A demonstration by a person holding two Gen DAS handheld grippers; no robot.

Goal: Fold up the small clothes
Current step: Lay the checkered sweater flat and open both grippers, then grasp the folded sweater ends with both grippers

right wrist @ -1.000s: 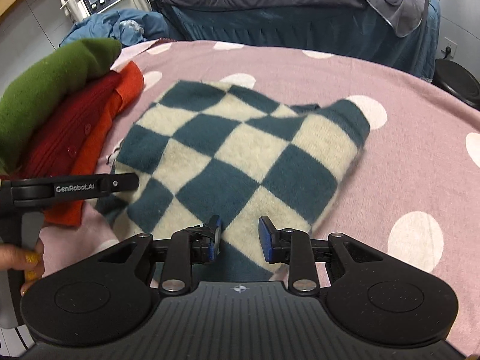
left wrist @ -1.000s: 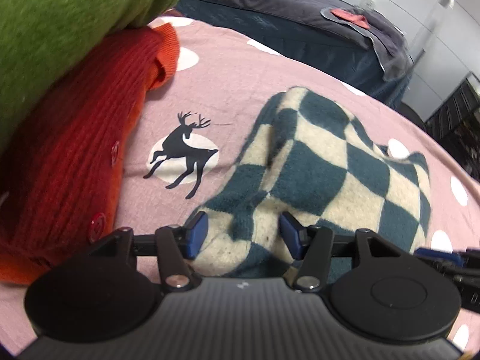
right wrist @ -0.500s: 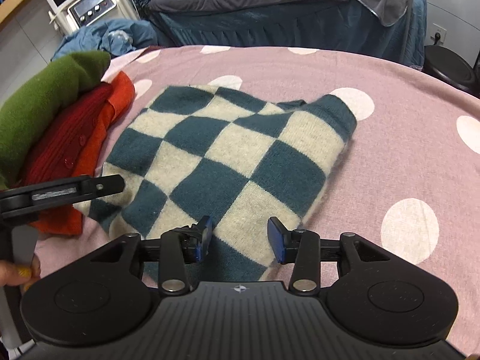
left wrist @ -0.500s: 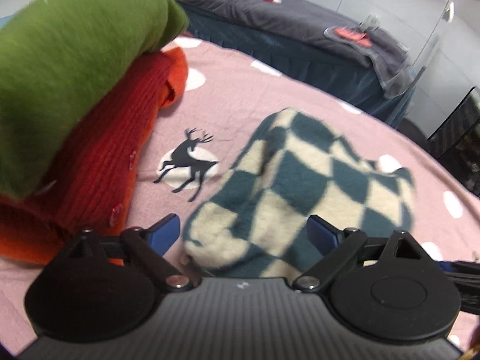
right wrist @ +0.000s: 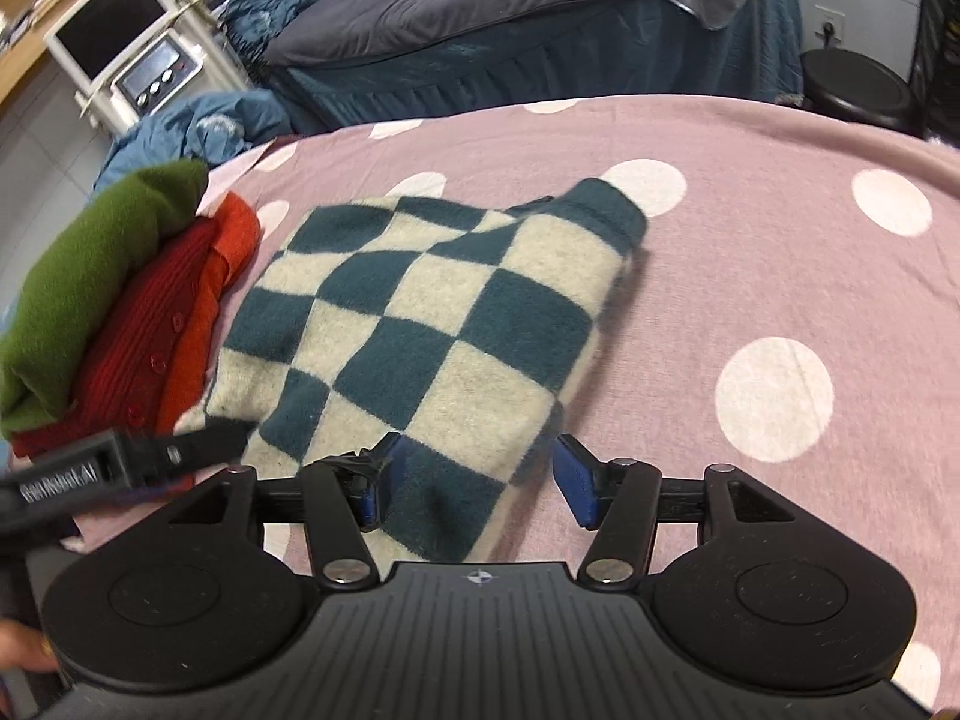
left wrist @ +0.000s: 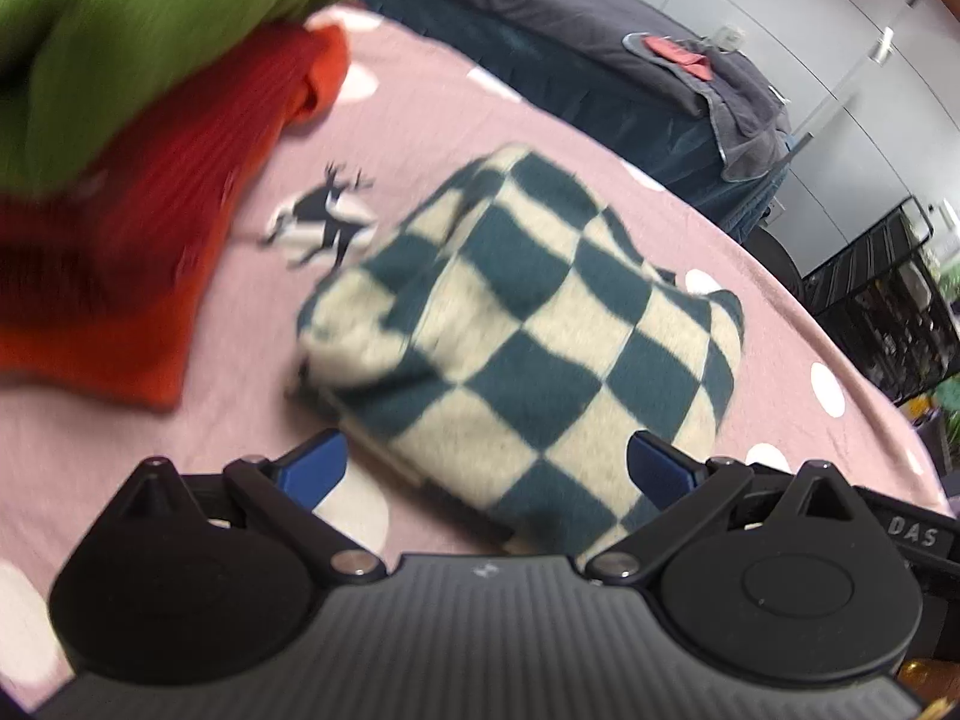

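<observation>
Two blue pads of the left gripper [left wrist: 487, 471] stand spread wide in the left wrist view, having just been opening; the near edge of the folded checkered sweater [left wrist: 528, 336] lies between them, and neither pad presses on it. That teal-and-cream sweater rests on the pink polka-dot blanket [left wrist: 780, 372]. Left of the sweater is a stack of folded clothes: a green garment [left wrist: 138, 30] on top of a red knit cardigan [left wrist: 150, 228]. A black deer print [left wrist: 327, 219] on the blanket shows between the stack and the sweater. This view is blurred.

From the right wrist view, the right gripper [right wrist: 477, 483] is likewise parted, its jaws just having been opening, with the sweater's [right wrist: 420, 324] near corner lying loose between the pads. The stack sits just left of the sweater, green garment [right wrist: 102, 276] over red cardigan [right wrist: 150, 354]. Beyond the sweater, a dark grey bed [right wrist: 480, 6] stands behind the blanket [right wrist: 750, 240]. The left gripper's black arm [right wrist: 126, 459] reaches in by the sweater's left near corner.
</observation>
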